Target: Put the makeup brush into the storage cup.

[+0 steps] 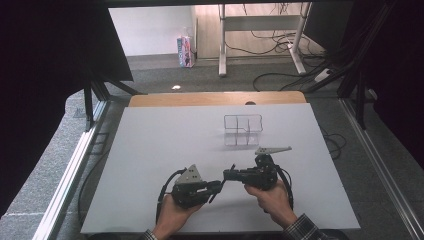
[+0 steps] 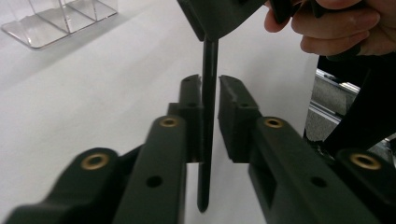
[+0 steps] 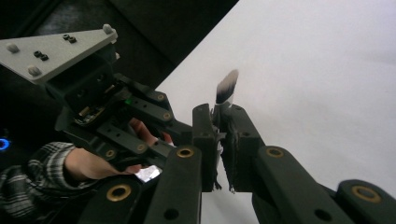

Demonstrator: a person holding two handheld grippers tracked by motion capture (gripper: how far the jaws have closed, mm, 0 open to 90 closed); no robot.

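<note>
Two grippers meet near the front of the white table, well short of the clear divided organizer. The right gripper has its jaws pinched on a slim black brush with a dark-tipped bristle head. The left gripper has its jaws spread slightly, straddling the brush's handle without clamping it.

A lab-style recording rig: a white flat tabletop on grey carpet, framed by aluminium rails at 9 and 3 o'clock, black curtains either side, and loose black cables under a white-legged desk at 12 o'clock.
</note>
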